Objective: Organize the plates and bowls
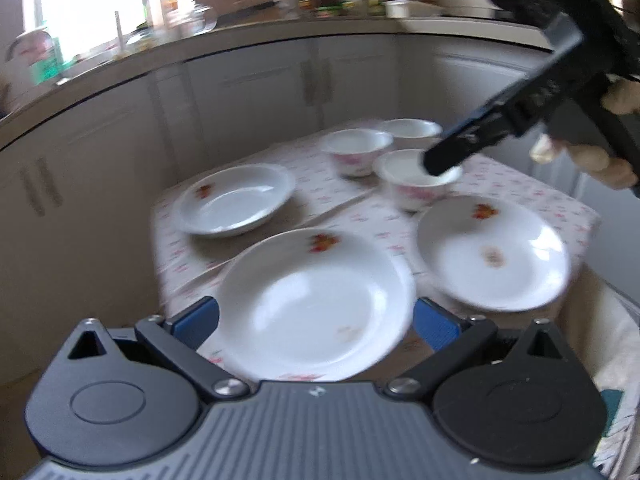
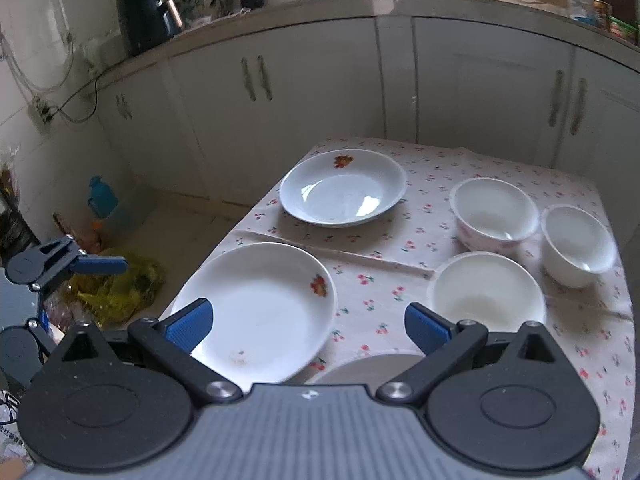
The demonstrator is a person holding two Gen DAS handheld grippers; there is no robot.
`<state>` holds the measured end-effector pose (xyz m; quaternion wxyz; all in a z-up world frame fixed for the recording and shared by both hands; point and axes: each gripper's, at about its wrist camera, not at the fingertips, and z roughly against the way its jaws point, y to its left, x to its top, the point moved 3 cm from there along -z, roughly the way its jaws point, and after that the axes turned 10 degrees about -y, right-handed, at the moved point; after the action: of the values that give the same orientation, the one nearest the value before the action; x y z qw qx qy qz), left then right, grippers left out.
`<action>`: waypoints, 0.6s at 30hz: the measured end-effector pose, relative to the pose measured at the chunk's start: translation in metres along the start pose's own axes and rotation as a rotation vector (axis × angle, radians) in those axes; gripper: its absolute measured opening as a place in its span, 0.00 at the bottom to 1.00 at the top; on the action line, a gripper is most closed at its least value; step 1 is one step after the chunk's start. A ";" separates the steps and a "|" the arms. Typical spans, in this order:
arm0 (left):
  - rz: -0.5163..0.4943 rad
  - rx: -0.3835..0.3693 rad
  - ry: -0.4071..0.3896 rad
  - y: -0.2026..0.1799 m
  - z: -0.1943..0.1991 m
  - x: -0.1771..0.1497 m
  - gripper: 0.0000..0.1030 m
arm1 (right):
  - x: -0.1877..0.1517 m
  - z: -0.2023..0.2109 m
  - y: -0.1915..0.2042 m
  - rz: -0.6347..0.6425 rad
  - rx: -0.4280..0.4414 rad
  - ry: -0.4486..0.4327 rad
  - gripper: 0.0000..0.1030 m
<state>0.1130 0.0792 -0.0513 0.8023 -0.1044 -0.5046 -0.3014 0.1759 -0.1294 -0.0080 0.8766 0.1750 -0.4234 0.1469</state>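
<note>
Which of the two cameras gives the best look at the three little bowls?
The right wrist view: all three bowls stand sharp and unobstructed on the flowered cloth. The left wrist view shows them blurred, farther off, with the right tongs crossing in front of one bowl.

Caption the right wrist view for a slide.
Open right gripper above three plates and three bowls on a floral tablecloth.

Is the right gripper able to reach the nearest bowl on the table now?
Probably yes. The right gripper has its jaws wide open and empty, and the nearest bowl stands just ahead, apart from the other bowls, with nothing covering it.
</note>
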 end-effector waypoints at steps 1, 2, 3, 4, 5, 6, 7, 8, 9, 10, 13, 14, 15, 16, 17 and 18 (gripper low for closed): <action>-0.021 -0.021 0.000 -0.011 -0.004 0.001 0.99 | -0.004 0.006 -0.004 -0.008 -0.006 -0.007 1.00; -0.043 -0.039 -0.003 -0.021 -0.008 0.001 0.99 | -0.009 0.012 -0.009 -0.014 -0.011 -0.010 1.00; -0.064 -0.055 -0.005 -0.032 -0.012 0.001 0.99 | -0.015 0.018 -0.015 -0.020 -0.023 -0.011 1.00; -0.080 -0.074 -0.003 -0.043 -0.016 0.000 0.99 | -0.021 0.023 -0.020 -0.025 -0.037 -0.013 1.00; -0.090 -0.091 0.001 -0.053 -0.021 -0.002 0.99 | -0.026 0.028 -0.025 -0.030 -0.051 -0.011 1.00; -0.098 -0.110 0.003 -0.063 -0.026 -0.003 0.99 | -0.033 0.031 -0.031 -0.039 -0.062 -0.022 1.00; -0.099 -0.120 0.005 -0.071 -0.030 -0.005 0.99 | -0.041 0.034 -0.038 -0.047 -0.080 -0.018 1.00; -0.094 -0.129 0.010 -0.077 -0.035 -0.006 0.99 | -0.047 0.037 -0.045 -0.059 -0.096 -0.010 1.00; -0.089 -0.138 0.018 -0.084 -0.040 -0.007 0.99 | -0.054 0.037 -0.051 -0.070 -0.108 0.000 1.00; -0.086 -0.146 0.022 -0.091 -0.042 -0.010 0.99 | -0.062 0.040 -0.059 -0.083 -0.117 0.007 1.00; -0.116 -0.161 0.039 -0.110 -0.048 -0.017 0.99 | -0.081 0.043 -0.076 -0.122 -0.128 0.023 1.00; -0.134 -0.162 0.049 -0.116 -0.051 -0.020 0.99 | -0.086 0.044 -0.080 -0.131 -0.128 0.027 1.00; -0.149 -0.164 0.059 -0.122 -0.053 -0.023 0.99 | -0.091 0.044 -0.084 -0.140 -0.128 0.035 1.00; -0.159 -0.167 0.068 -0.127 -0.055 -0.026 0.99 | -0.095 0.044 -0.087 -0.148 -0.127 0.042 1.00; -0.163 -0.171 0.076 -0.131 -0.057 -0.028 0.99 | -0.099 0.043 -0.091 -0.152 -0.122 0.045 1.00; -0.162 -0.179 0.087 -0.135 -0.060 -0.030 0.99 | -0.102 0.042 -0.093 -0.155 -0.117 0.047 1.00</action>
<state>0.0693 -0.0453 -0.1237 0.7839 -0.1215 -0.4471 -0.4133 0.1238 -0.2420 -0.0816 0.9038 0.1523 -0.3957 0.0577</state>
